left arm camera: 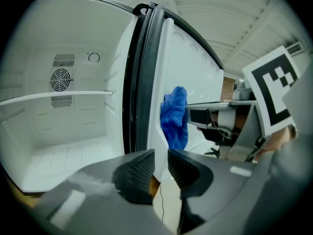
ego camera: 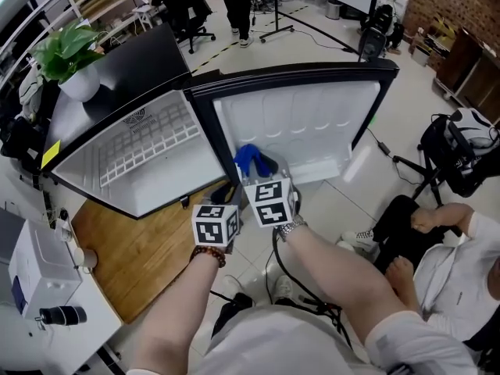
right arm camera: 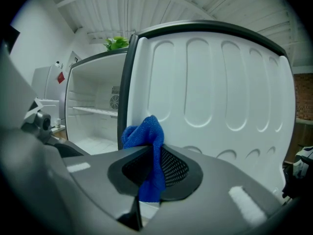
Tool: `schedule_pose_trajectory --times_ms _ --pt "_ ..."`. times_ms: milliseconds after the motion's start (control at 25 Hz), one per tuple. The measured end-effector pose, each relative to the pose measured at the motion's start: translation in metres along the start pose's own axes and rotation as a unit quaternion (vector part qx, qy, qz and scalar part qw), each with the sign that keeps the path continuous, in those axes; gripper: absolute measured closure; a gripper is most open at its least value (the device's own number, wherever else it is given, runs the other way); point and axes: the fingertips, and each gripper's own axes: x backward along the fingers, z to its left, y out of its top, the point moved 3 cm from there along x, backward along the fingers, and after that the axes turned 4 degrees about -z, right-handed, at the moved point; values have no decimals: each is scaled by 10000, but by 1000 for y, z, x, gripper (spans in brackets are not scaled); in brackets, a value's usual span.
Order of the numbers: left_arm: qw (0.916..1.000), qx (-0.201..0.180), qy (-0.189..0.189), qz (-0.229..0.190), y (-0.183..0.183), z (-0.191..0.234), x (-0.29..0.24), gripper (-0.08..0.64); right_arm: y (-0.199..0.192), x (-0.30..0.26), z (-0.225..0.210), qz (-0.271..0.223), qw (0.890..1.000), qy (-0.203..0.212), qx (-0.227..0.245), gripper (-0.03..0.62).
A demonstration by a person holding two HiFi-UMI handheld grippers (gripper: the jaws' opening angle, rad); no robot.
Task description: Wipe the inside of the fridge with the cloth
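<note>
the right hand-held gripper [right arm camera: 155,168] is clenched on the cloth [right arm camera: 146,136], its dark dimpled pads pinching a fold. the rest of the cloth bunches above the jaws and hangs below them. the left hand-held gripper [left arm camera: 161,168] sits just to its left, jaws a little apart with nothing between the textured pads. both bare forearms reach forward side by side from the near edge of the head view, grippers tipped slightly down. the left wrist has a bead bracelet [ego camera: 208,255] and the right a metal watch [ego camera: 291,227].

the cloth is bright blue, soft and nubbly like terry. it is held up close to the inner face of the open fridge door [right arm camera: 220,87], near the hinge side; whether it touches cannot be told. the door liner is glossy white moulded plastic with tall rounded recesses, framed in black.

to the left the fridge [left arm camera: 63,131] shows smooth white walls, a thin white shelf [left arm camera: 56,98] and a round fan grille [left arm camera: 60,79] on the far wall. a leafy plant [ego camera: 66,49] in a white pot stands on top.
</note>
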Motion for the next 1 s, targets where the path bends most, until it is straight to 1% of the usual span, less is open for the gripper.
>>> schedule_pose_trajectory --times_ms 440,760,1000 --pt "9999 65 64 -62 5 -3 -9 468 -9 14 -38 71 9993 -367 -54 549" --pt "9999 60 117 -53 5 -8 -13 468 -12 27 -73 77 9977 -672 -26 549" --pt "9997 75 228 -77 6 -7 -15 468 -19 38 -105 150 9953 -958 -24 549"
